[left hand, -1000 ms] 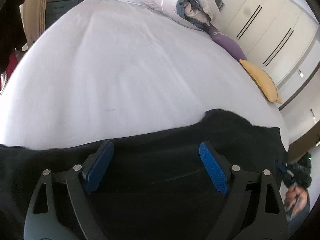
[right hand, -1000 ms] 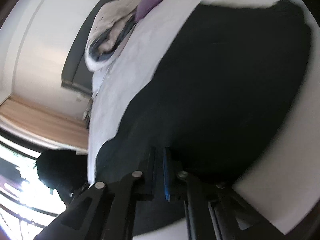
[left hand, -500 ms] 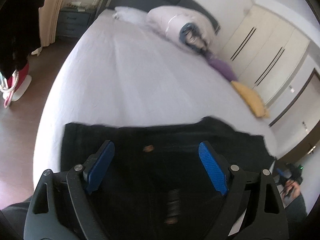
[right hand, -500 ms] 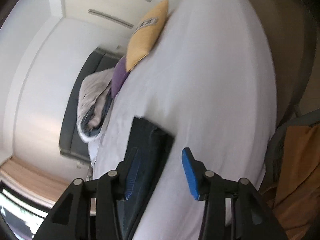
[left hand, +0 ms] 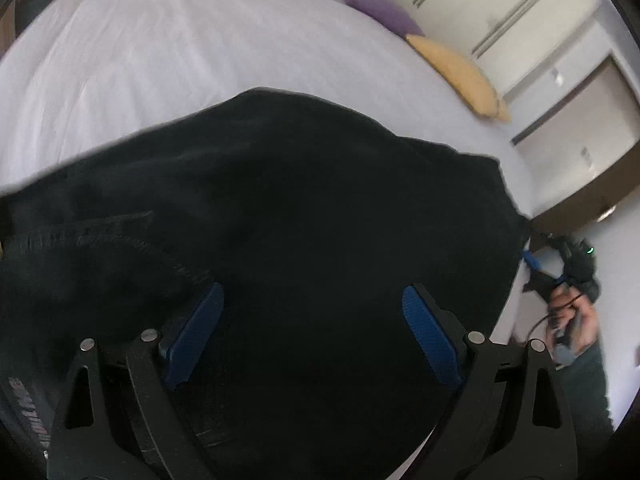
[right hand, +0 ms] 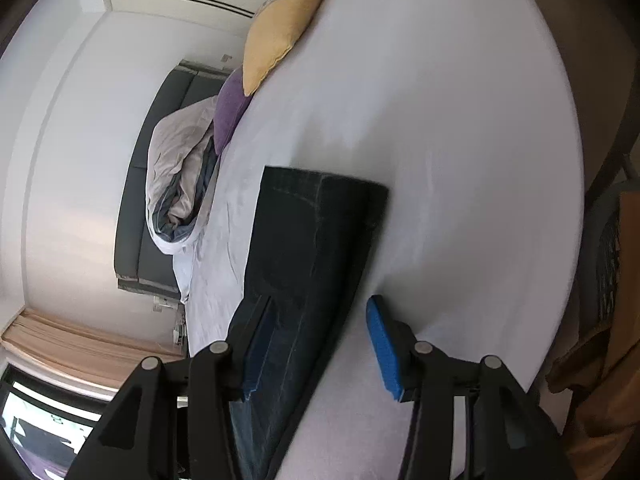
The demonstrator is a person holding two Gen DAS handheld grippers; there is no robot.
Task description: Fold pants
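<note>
White sheet covers the wide bed that serves as the work surface, with pale wardrobe doors behind it.

At the left gripper the jaws stand wide and are opening a little further; its blue pads hang above dark cloth without pressing on it, so nothing is held there. The right gripper has its jaws parting too: one blue pad is over bare sheet, the other sits against the near edge of the cloth, and no grip shows.

Beneath and ahead of both lie the black denim pants. From the right wrist view they form a flat, straight-edged rectangle with a squared far end and a seam running along it, which reads as one leg laid over the other. From the left wrist view the cloth spreads broadly across the near part of the bed, a stitched band visible at the left.

Beyond the pants, a yellow cushion, a purple cushion and a rolled white and grey duvet sit well apart towards the dark headboard.

My judgement: the lengthwise fold looks finished and just released; folding the length across into a compact stack seems to remain.
</note>
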